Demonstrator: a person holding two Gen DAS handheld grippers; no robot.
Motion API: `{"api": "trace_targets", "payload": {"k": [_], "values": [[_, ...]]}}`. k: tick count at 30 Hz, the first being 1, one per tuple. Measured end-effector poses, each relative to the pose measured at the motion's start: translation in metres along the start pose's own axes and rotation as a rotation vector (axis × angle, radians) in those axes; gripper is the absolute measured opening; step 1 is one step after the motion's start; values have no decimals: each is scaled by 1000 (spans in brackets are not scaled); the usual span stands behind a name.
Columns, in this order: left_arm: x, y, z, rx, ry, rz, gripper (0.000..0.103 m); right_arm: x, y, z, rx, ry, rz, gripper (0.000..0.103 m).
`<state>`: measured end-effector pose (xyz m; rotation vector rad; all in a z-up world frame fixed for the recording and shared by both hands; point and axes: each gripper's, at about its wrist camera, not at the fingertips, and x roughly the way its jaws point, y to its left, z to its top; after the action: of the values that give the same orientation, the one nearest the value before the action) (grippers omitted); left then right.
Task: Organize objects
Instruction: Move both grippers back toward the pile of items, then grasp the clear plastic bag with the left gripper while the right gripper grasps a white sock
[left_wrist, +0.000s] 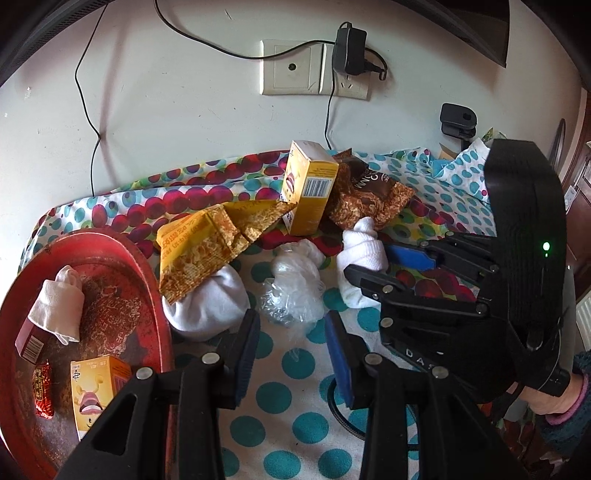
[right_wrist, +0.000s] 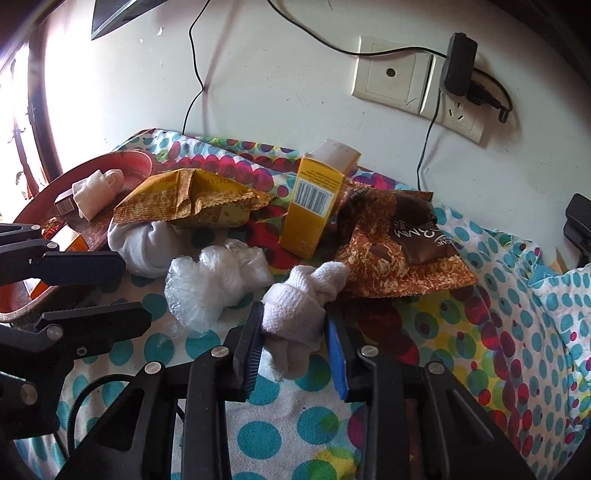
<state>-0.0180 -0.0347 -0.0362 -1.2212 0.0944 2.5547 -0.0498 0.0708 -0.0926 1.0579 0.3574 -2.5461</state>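
A red tray (left_wrist: 147, 266) at the left holds a rolled white sock (left_wrist: 59, 302), a yellow box (left_wrist: 96, 391) and a red candy (left_wrist: 43, 391). On the dotted cloth lie a yellow snack bag (left_wrist: 207, 243), an upright yellow box (left_wrist: 310, 192), a brown snack bag (left_wrist: 369, 199), a large white sock ball (left_wrist: 210, 302) and a crumpled clear plastic bag (left_wrist: 291, 288). My left gripper (left_wrist: 291, 354) is open and empty, just short of the plastic bag. My right gripper (right_wrist: 295, 343) has its jaws around a small rolled white sock (right_wrist: 295, 310), touching both sides; it also shows in the left wrist view (left_wrist: 373, 258).
A white wall with a socket plate (left_wrist: 314, 68), a black charger (left_wrist: 349, 48) and hanging cables stands right behind the table. A black clip (left_wrist: 458, 120) sits at the back right. The cloth (right_wrist: 535, 332) is bunched up at the right.
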Motion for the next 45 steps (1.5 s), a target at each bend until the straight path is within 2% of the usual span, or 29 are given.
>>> {"api": "trace_targets", "payload": {"k": [4, 12, 18, 26, 32, 45], "values": [[10, -1, 2, -5, 10, -33, 38, -5, -12, -2, 16, -27, -40, 29], [39, -6, 13, 44, 46, 33, 39, -1, -20, -3, 50, -23, -23, 29], [54, -1, 16, -2, 59, 54, 39, 1, -17, -3, 32, -9, -23, 29], [62, 6, 14, -25, 37, 76, 38, 5, -19, -3, 44, 10, -17, 31], [64, -4, 9, 34, 21, 140, 37, 5, -17, -3, 30, 14, -27, 33], [64, -3, 7, 18, 8, 161, 36, 11, -22, -4, 58, 38, 11, 34]]}}
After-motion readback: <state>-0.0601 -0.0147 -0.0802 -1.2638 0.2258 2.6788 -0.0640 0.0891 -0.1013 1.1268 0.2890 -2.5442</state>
